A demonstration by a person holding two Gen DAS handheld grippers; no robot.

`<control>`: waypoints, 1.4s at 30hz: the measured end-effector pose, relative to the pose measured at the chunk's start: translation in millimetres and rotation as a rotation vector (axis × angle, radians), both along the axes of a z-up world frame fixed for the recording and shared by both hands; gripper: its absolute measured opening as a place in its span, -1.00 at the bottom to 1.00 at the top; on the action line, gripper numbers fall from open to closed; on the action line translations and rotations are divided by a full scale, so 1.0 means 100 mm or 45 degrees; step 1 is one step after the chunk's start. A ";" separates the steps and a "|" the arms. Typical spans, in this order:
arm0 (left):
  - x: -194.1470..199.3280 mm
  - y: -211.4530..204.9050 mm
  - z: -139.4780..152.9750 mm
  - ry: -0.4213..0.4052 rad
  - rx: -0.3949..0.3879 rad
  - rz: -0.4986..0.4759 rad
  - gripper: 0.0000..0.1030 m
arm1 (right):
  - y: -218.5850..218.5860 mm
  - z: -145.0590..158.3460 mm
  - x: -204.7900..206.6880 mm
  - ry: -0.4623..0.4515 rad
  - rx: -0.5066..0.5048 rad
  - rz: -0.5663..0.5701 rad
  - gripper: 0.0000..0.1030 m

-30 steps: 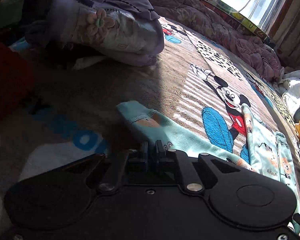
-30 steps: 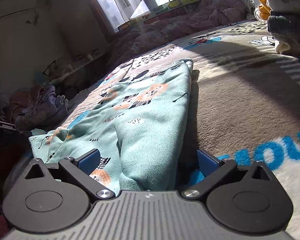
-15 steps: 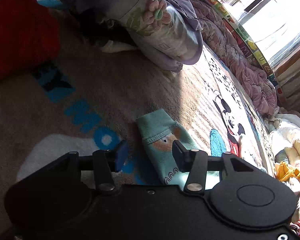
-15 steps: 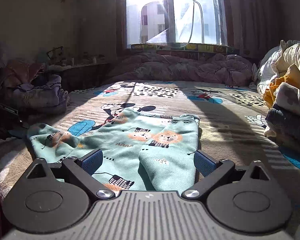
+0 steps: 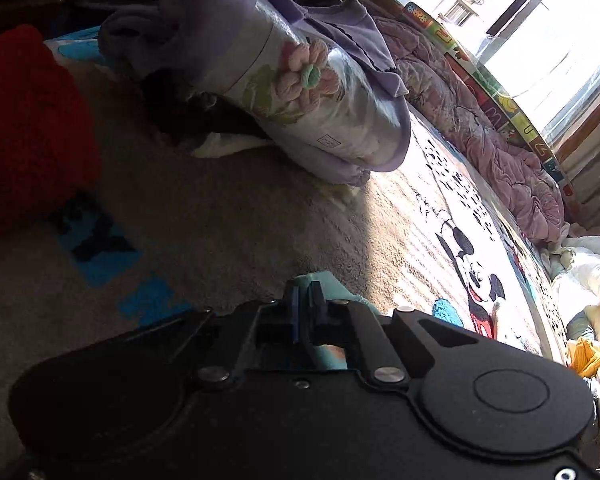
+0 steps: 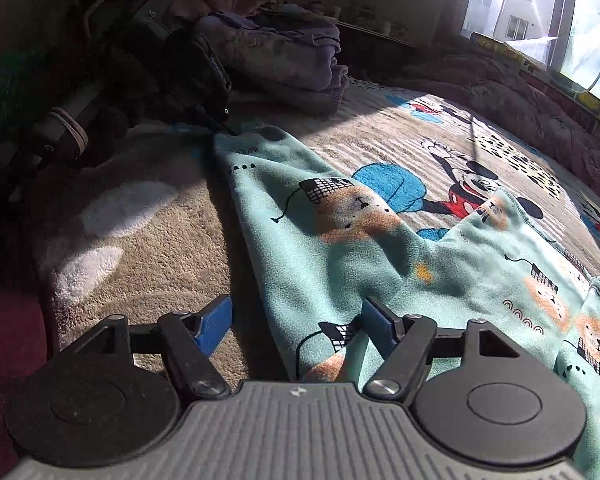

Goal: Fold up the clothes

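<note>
Mint fleece sat pinched between my left gripper (image 5: 305, 304) jaws, clenched on a leg end of the printed trousers (image 6: 380, 248) lying flat on the cartoon blanket (image 6: 148, 264). My right gripper (image 6: 296, 324) had just been closing, jaws straddling the near fabric edge without pressing. I judged both corners needed matching bites. Open blanket lay ahead; the purple bundle (image 5: 308, 92) crowded the left.

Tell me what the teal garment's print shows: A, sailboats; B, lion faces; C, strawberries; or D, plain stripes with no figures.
B: the teal garment, spread on the blanket in the right wrist view, carries orange, maned lion faces with small dark line drawings between them.
</note>
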State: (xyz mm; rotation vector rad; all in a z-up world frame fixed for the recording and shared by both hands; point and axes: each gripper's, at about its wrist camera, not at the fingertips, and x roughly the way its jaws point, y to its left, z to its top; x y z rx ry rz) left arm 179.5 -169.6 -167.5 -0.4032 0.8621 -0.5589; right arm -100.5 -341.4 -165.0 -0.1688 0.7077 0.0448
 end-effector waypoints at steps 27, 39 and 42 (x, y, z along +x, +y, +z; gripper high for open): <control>-1.14 -1.48 0.16 -0.388 0.316 -0.858 -0.74 | 0.04 -0.07 0.10 -0.034 0.053 -0.032 0.74; -1.22 -2.06 -0.07 -0.649 0.722 -1.308 -0.74 | 0.03 -0.13 0.00 -0.088 0.114 -0.071 0.80; -1.16 -2.02 0.03 -0.677 0.655 -1.188 -0.76 | 0.03 -0.15 0.00 -0.097 0.112 -0.076 0.82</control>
